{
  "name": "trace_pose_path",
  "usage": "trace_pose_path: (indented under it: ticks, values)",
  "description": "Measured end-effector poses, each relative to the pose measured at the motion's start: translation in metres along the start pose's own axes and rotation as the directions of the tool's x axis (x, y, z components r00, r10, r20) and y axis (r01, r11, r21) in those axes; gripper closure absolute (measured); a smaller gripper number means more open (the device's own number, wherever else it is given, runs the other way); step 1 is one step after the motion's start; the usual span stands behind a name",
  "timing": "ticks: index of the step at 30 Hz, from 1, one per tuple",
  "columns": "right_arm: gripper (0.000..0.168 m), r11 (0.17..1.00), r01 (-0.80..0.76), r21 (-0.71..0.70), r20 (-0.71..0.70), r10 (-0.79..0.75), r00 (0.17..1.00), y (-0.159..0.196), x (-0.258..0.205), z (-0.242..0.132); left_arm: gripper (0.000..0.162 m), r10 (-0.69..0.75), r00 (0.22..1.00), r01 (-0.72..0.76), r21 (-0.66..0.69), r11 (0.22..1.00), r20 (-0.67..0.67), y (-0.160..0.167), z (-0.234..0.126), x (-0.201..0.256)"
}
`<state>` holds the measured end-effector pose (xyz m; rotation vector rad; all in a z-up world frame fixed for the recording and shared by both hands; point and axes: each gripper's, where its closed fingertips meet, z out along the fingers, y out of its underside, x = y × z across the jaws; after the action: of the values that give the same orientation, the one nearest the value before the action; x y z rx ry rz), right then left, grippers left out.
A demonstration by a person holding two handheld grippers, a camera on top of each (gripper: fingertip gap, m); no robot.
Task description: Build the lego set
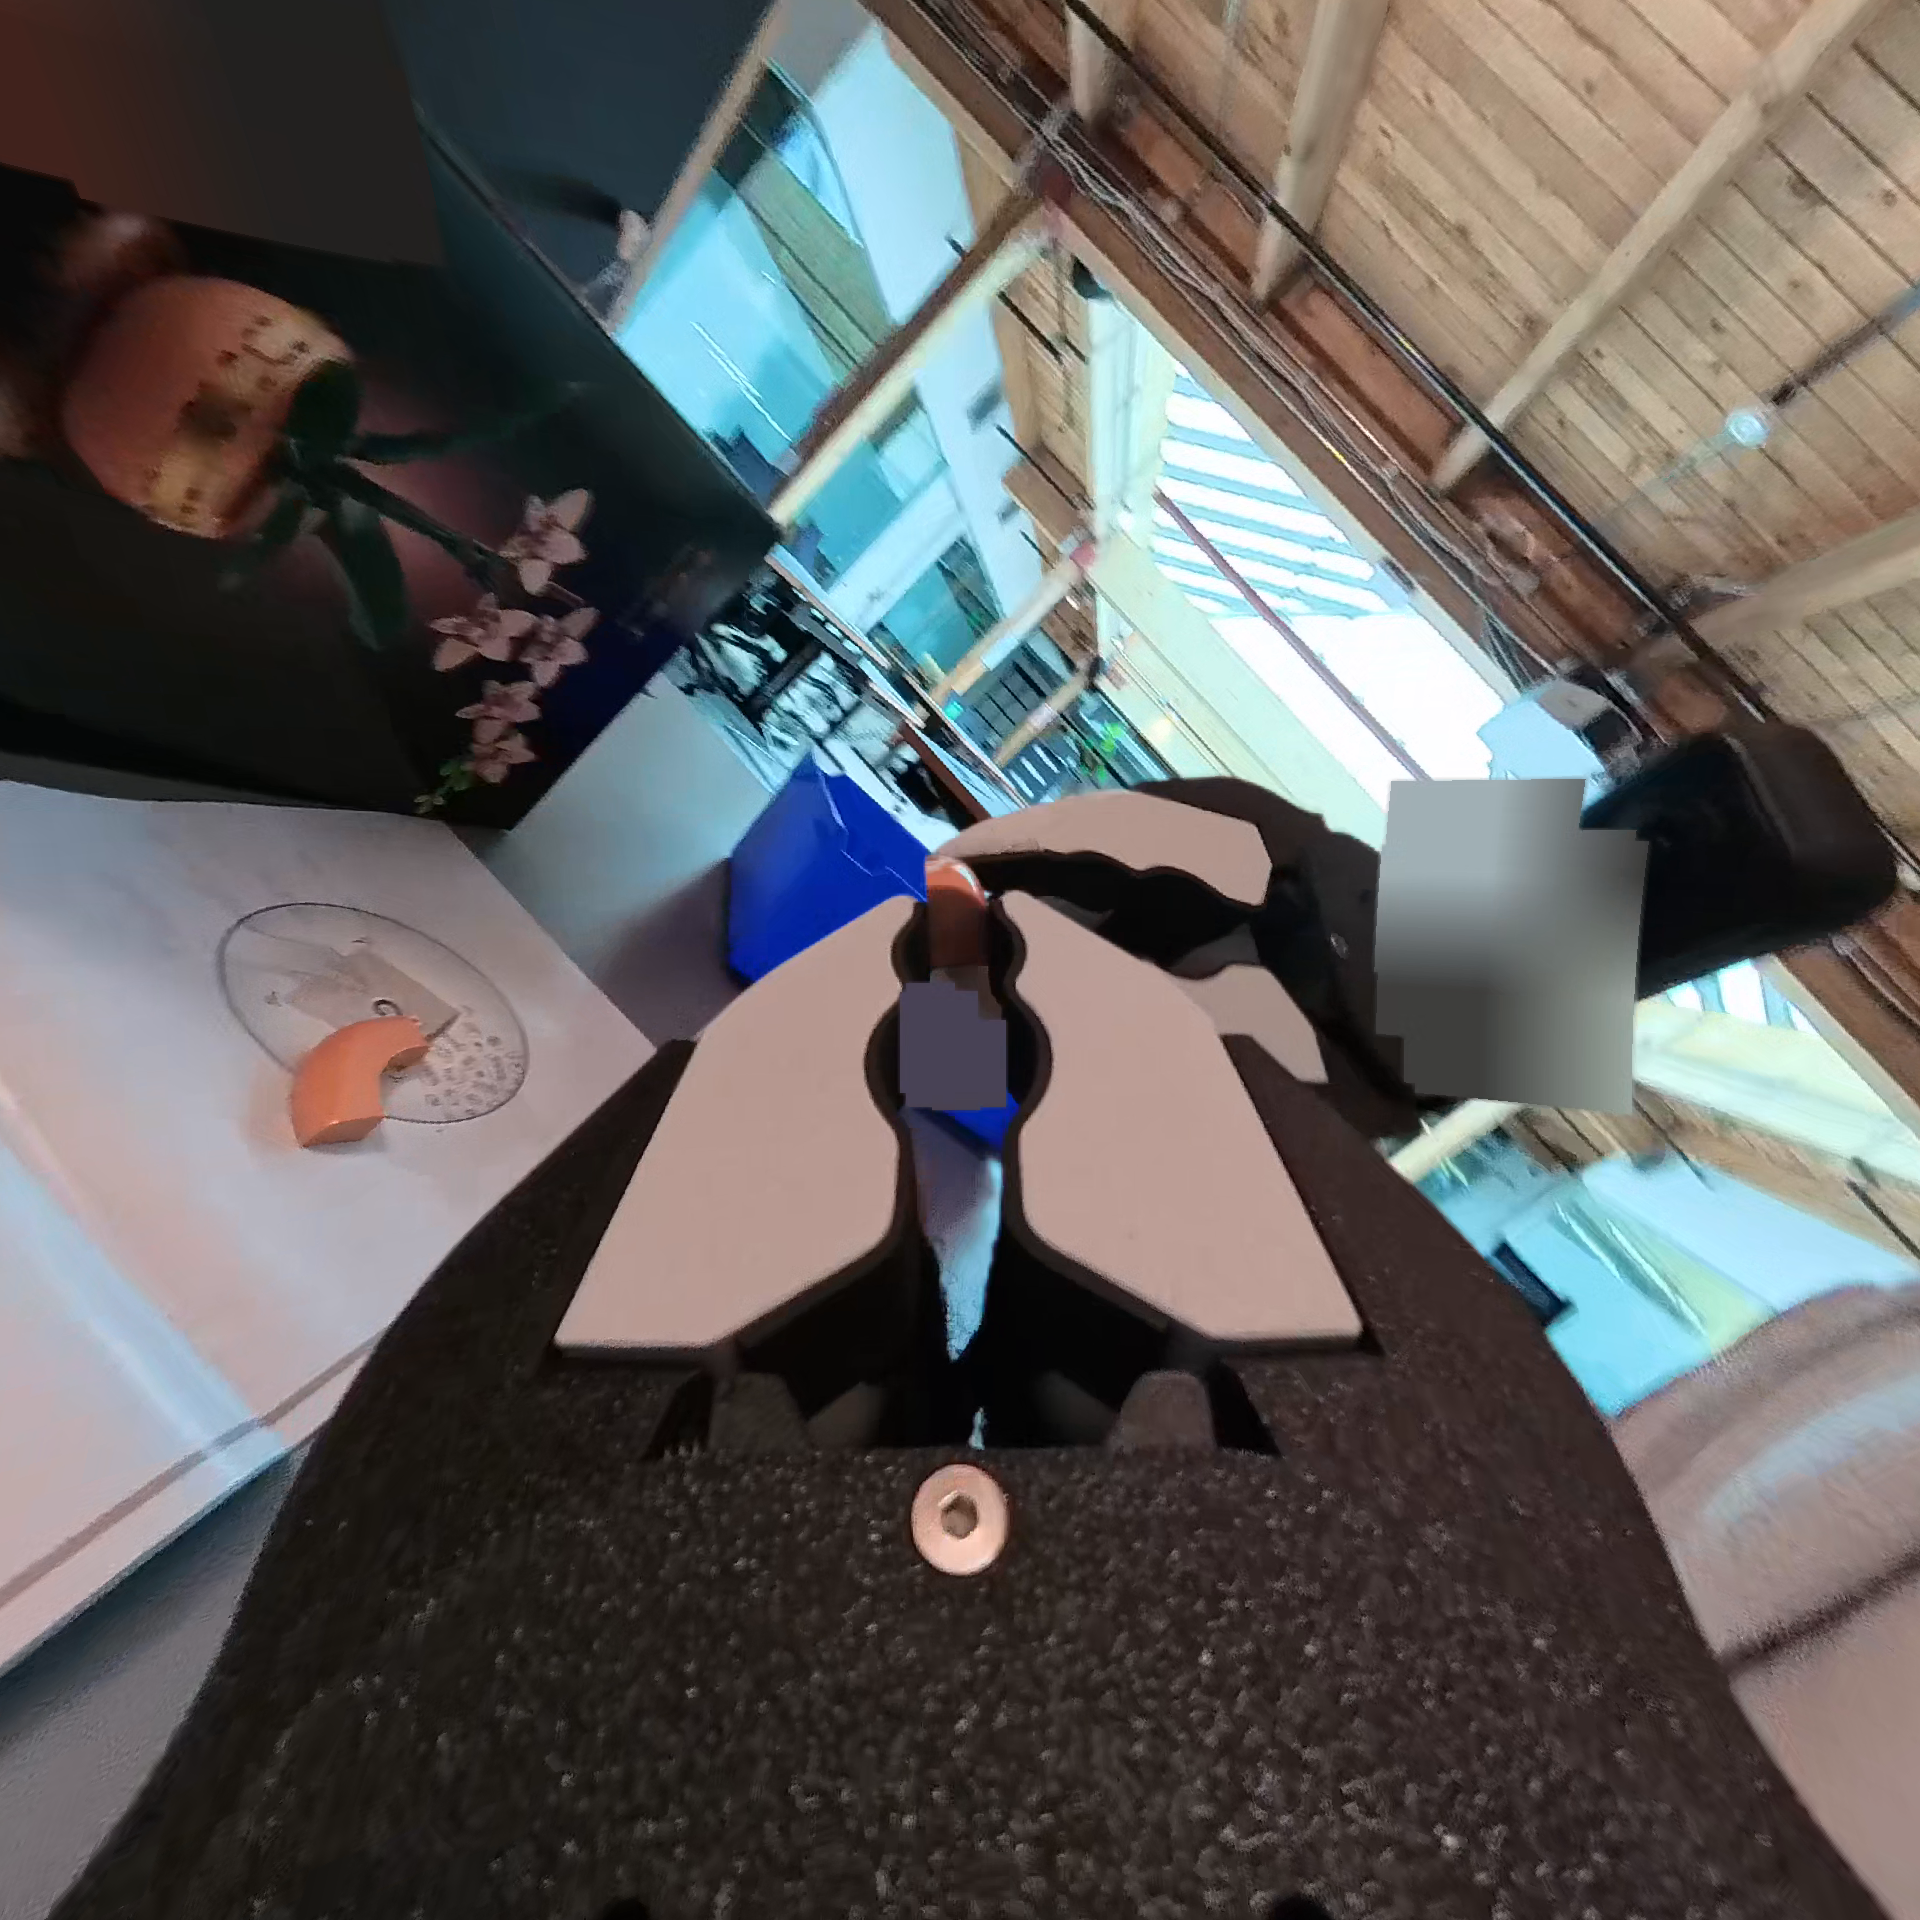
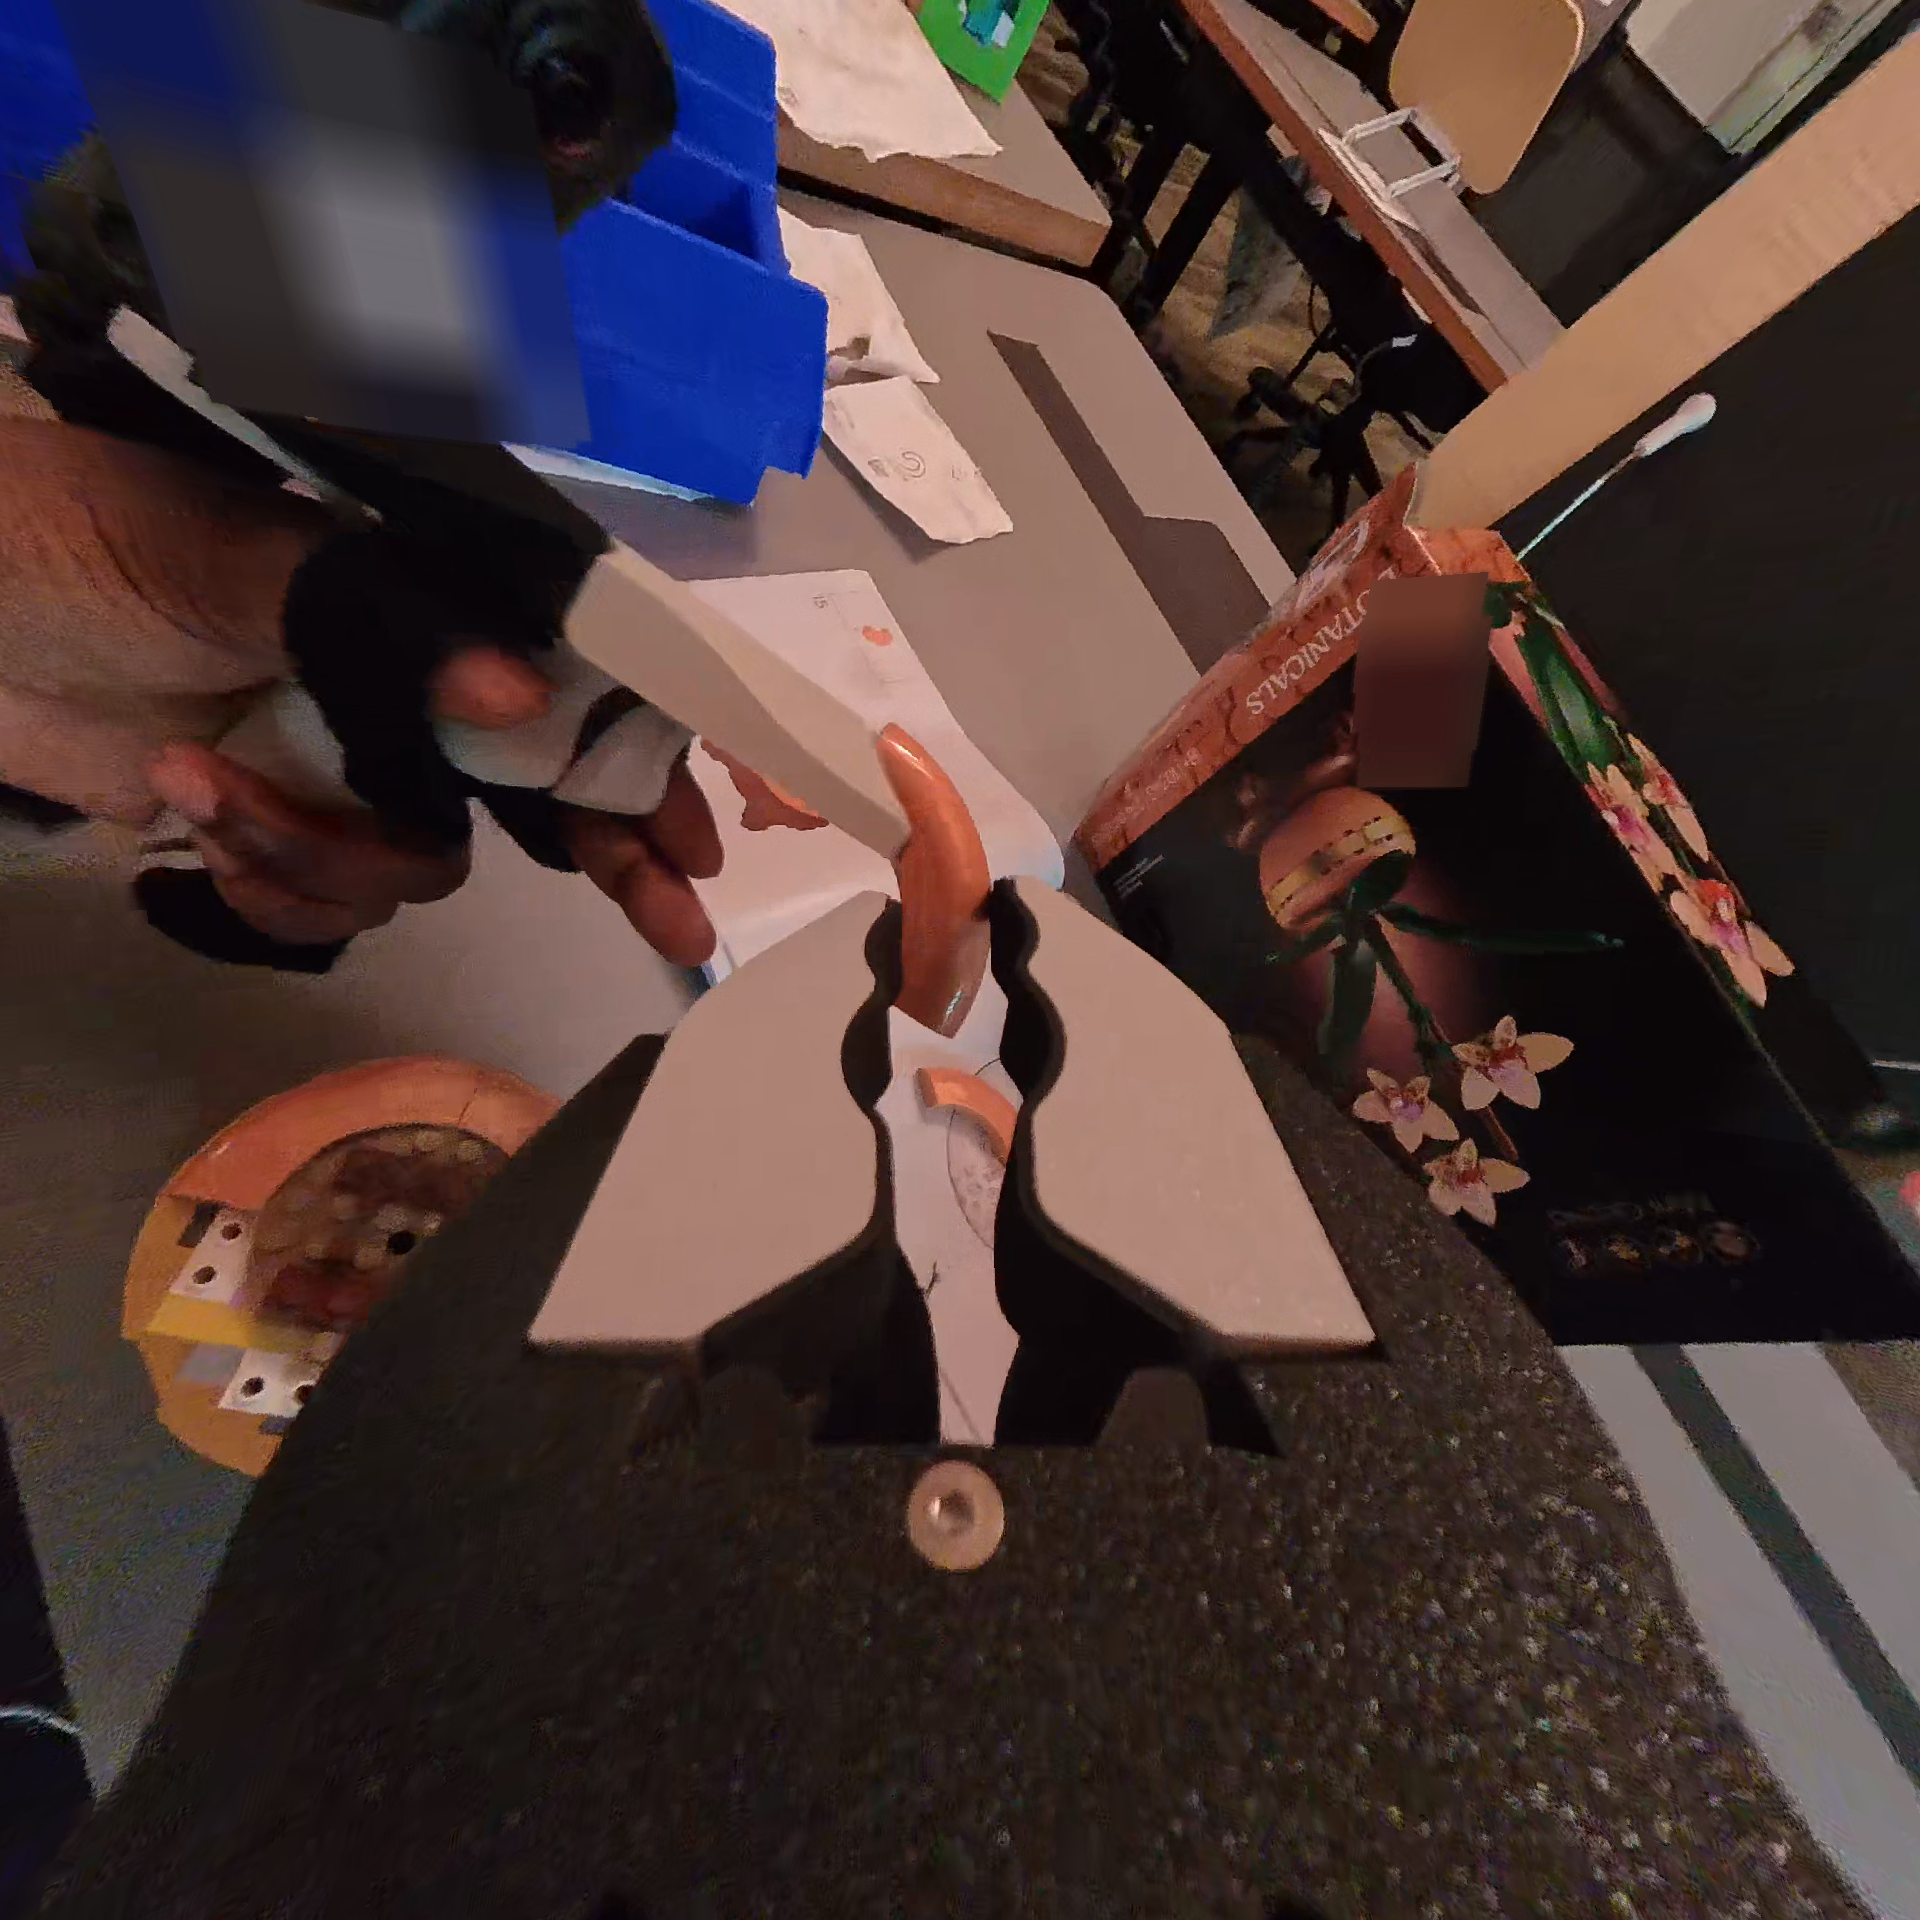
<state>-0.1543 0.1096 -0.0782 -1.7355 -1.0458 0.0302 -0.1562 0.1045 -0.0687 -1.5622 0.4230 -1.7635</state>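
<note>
Terracotta-coloured curved piece [image 2: 935, 894] is held in the air between both claws: the right claw [image 2: 940, 935] pinches its lower end with jaws narrow, and the left claw [image 2: 883, 800] grips its upper end, seen in its own view as closed on the same piece [image 1: 951, 920]. Shared grip at the tips is the main hazard; any twist or pull by one claw could lever the smooth piece out of the other and drop it to the worktop [image 2: 1081, 644]. A second curved piece [image 1: 348, 1081] lies on the open instruction booklet [image 1: 156, 1195], the round pot base [image 2: 343, 1226] sits well apart at lower left, and misaligned seating there remains likely.
</note>
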Motion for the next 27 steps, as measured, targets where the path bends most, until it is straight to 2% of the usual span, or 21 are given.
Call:
trace_pose_path:
  ticks: [1, 3, 4, 5, 7, 8, 9, 10, 13, 15, 17, 20, 23, 27]
  values:
    - [0.152, 0.999, -0.050, 0.011, -0.001, 0.050, 0.999, 0.003, 0.001, -0.006, 0.148, 0.036, 0.997, -0.040, -0.047, 0.998, -0.071, 0.004, 0.000, 0.008]
    - [0.152, 0.974, -0.222, 0.052, 0.065, 0.218, 0.974, 0.014, -0.003, -0.022, 0.113, 0.147, 0.959, -0.192, -0.178, 0.965, -0.242, 0.018, -0.008, 0.025]
    - [0.152, 0.939, -0.338, 0.058, 0.129, 0.329, 0.936, 0.023, -0.010, -0.031, 0.096, 0.222, 0.925, -0.307, -0.265, 0.914, -0.309, 0.031, -0.016, 0.026]
    - [0.153, 0.897, -0.440, 0.041, 0.193, 0.425, 0.884, 0.033, -0.018, -0.041, 0.089, 0.317, 0.874, -0.447, -0.352, 0.822, -0.369, 0.046, -0.027, 0.021]
    - [0.153, 0.846, -0.527, -0.078, 0.253, 0.528, 0.811, 0.061, -0.040, -0.061, 0.088, 0.522, 0.702, -0.712, -0.463, 0.528, -0.485, 0.073, -0.051, 0.000]
    - [0.153, 0.850, -0.500, -0.167, 0.269, 0.527, 0.806, 0.077, -0.055, -0.071, 0.085, 0.576, 0.610, -0.789, -0.488, 0.374, -0.544, 0.083, -0.060, -0.011]
    - [0.152, 0.863, -0.442, -0.247, 0.299, 0.501, 0.812, 0.090, -0.073, -0.081, 0.081, 0.575, 0.554, -0.823, -0.502, 0.266, -0.603, 0.093, -0.068, -0.017]
    - [0.152, 0.876, -0.385, -0.292, 0.337, 0.471, 0.815, 0.096, -0.090, -0.089, 0.082, 0.539, 0.542, -0.829, -0.515, 0.219, -0.644, 0.101, -0.072, -0.018]
    - [0.152, 0.878, -0.320, -0.356, 0.452, 0.461, 0.763, 0.094, -0.139, -0.093, 0.079, 0.438, 0.560, -0.823, -0.534, 0.196, -0.703, 0.119, -0.073, -0.017]
    - [0.152, 0.891, -0.295, -0.345, 0.469, 0.436, 0.768, 0.092, -0.152, -0.082, 0.080, 0.432, 0.545, -0.831, -0.532, 0.162, -0.719, 0.126, -0.071, -0.023]
    - [0.153, 0.896, -0.327, -0.301, 0.486, 0.440, 0.755, 0.085, -0.155, -0.070, 0.083, 0.432, 0.556, -0.824, -0.541, 0.170, -0.711, 0.129, -0.069, -0.025]
    - [0.153, 0.901, -0.334, -0.276, 0.466, 0.430, 0.774, 0.088, -0.148, -0.059, 0.094, 0.450, 0.579, -0.808, -0.555, 0.199, -0.680, 0.126, -0.072, -0.025]
    - [0.153, 0.908, -0.335, -0.251, 0.421, 0.414, 0.807, 0.091, -0.130, -0.056, 0.094, 0.515, 0.592, -0.789, -0.577, 0.212, -0.620, 0.121, -0.076, -0.031]
    - [0.153, 0.926, -0.287, -0.245, 0.417, 0.368, 0.831, 0.094, -0.110, -0.049, 0.093, 0.570, 0.628, -0.752, -0.602, 0.269, -0.530, 0.121, -0.081, -0.027]
